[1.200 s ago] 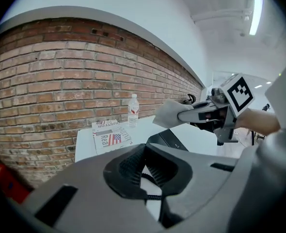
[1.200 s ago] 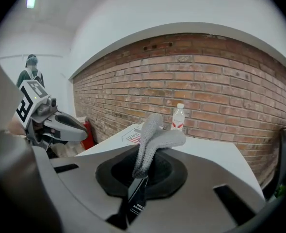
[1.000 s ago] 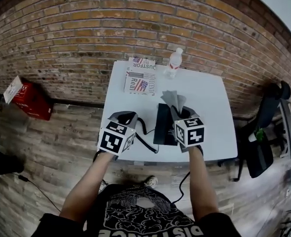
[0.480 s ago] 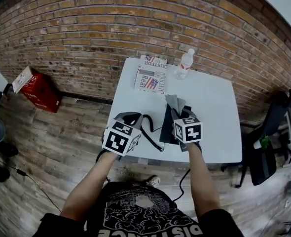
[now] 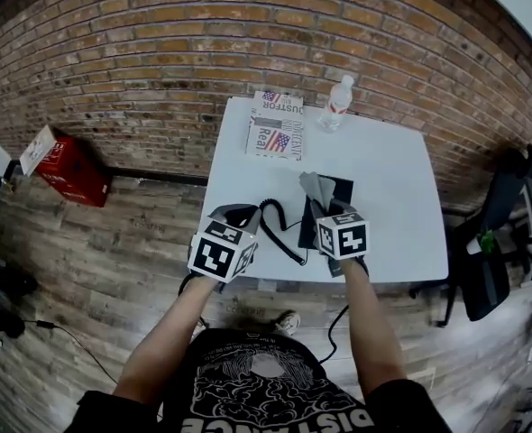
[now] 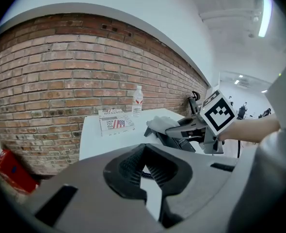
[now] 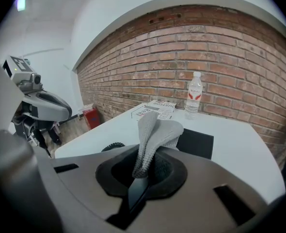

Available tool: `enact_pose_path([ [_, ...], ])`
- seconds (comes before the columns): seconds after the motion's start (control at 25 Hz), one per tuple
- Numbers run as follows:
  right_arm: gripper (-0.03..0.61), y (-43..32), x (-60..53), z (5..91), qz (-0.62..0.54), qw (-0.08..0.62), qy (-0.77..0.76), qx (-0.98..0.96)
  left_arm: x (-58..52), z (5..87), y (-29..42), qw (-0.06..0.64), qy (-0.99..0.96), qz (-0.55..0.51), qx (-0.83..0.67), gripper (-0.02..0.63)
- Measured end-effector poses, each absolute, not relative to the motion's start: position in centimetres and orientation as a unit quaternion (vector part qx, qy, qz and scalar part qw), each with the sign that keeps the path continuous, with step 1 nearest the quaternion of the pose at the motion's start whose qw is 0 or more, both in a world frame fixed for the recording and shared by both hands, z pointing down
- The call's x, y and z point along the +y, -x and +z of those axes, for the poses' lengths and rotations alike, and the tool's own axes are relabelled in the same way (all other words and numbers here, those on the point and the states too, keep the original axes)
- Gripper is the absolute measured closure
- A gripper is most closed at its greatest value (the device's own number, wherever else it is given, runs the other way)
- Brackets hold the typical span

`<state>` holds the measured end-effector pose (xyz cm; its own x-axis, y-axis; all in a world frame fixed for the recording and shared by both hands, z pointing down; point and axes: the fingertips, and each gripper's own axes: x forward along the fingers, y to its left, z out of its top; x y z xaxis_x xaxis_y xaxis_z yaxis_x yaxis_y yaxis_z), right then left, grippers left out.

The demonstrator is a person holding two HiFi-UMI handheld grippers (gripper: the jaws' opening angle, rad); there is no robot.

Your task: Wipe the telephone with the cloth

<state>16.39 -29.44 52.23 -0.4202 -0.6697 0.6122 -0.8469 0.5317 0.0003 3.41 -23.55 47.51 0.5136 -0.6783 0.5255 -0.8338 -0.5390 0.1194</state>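
cloth [image 7: 155,127] pinched in right gripper [image 7: 140,171] jaws, near black telephone [image 7: 196,142]

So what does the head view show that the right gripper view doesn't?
Only the head view: the person's arms, black T-shirt, and the marker cube on the right gripper. Only the right gripper view: the grip itself, jaws closed on a fold of the grey cloth. Both: the white table, water bottle, newspaper, black telephone with coiled cord, brick wall, red box and left gripper.
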Motion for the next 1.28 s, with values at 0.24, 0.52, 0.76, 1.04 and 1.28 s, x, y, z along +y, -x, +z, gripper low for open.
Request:
enact_pose_path([
  [0.24,0.568,-16.3,-28.0,53.1,0.168,0.289,-0.461,-0.822,-23.5,48.0,-3.0,0.187,-0.854,0.214,-0.436,0.607],
  [0.52,0.568,-16.1,-26.0,54.2,0.184,0.296,-0.464,-0.814,-23.1,47.8,-3.2,0.185,-0.864,0.212,-0.418,0.607],
  [0.76,0.568,-16.1,-24.1,55.0,0.201,0.298,-0.472,-0.805,-22.5,47.6,-3.5,0.186,-0.873,0.21,-0.399,0.607],
  [1.04,0.568,-16.3,-22.0,56.1,0.217,0.299,-0.478,-0.797,-21.7,47.9,-4.0,0.184,-0.881,0.211,-0.381,0.607],
  [1.28,0.568,-16.0,-20.4,57.0,0.226,0.304,-0.48,-0.791,-21.3,48.0,-4.3,0.184,-0.887,0.213,-0.366,0.607],
])
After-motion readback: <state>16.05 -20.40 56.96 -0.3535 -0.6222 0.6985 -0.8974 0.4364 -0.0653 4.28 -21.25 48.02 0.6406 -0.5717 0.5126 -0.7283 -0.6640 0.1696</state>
